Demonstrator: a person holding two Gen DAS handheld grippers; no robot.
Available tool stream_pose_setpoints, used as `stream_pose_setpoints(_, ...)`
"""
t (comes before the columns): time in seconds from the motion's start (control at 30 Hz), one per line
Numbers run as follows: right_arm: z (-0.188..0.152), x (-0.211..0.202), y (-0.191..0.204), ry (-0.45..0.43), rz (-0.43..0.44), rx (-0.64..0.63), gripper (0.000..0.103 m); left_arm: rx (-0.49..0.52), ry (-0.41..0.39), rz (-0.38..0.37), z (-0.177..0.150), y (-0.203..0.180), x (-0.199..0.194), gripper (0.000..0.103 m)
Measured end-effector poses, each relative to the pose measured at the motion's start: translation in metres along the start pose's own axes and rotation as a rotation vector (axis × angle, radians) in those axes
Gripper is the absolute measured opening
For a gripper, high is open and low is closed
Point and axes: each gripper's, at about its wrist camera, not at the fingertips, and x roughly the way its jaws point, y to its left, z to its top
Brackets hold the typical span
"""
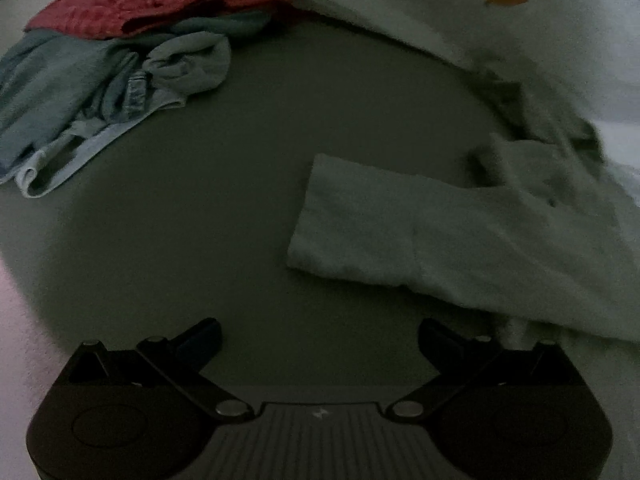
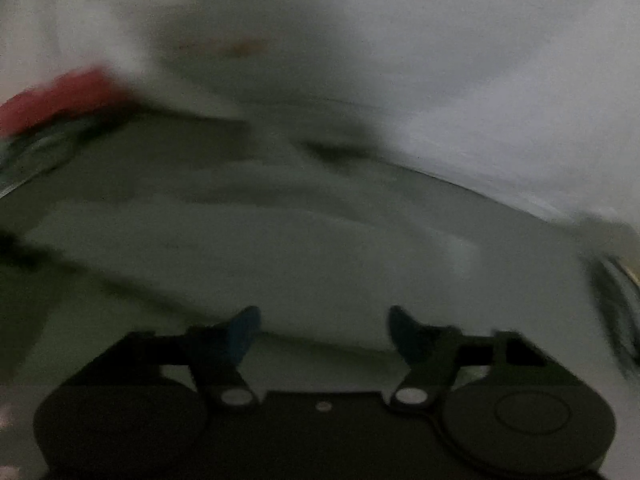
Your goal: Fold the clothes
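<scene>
A pale long-sleeved garment point(image 1: 480, 236) lies on the grey-green surface point(image 1: 240, 208) at the right of the left wrist view, one sleeve stretched left with its cuff at mid-frame. My left gripper point(image 1: 320, 340) is open and empty, hovering just short of that sleeve. In the blurred right wrist view the same pale garment point(image 2: 320, 248) spreads across the middle. My right gripper point(image 2: 324, 328) is open and empty, its fingertips point(image 2: 244, 328) at the garment's near edge.
A heap of clothes sits at the far left: a red garment point(image 1: 160, 0) on top of light blue ones point(image 1: 100, 92). The red garment also shows in the right wrist view point(image 2: 68, 96). A white pillow or bedding point(image 1: 500, 20) with an orange mark lies behind.
</scene>
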Motion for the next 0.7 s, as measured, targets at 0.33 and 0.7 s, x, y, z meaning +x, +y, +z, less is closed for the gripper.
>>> stream_pose_setpoints(0.33,0.020,0.021,0.221,-0.129,0.222,-0.617,0.053,-0.118,-0.060,-0.301,-0.008,0.051,-0.011,0.103)
stream_pose_setpoints(0.7,0.006,0.046,0.270,-0.225,0.150,-0.925,0.051,-0.159,-0.109,-0.362,-0.019,0.060,-0.014,0.103)
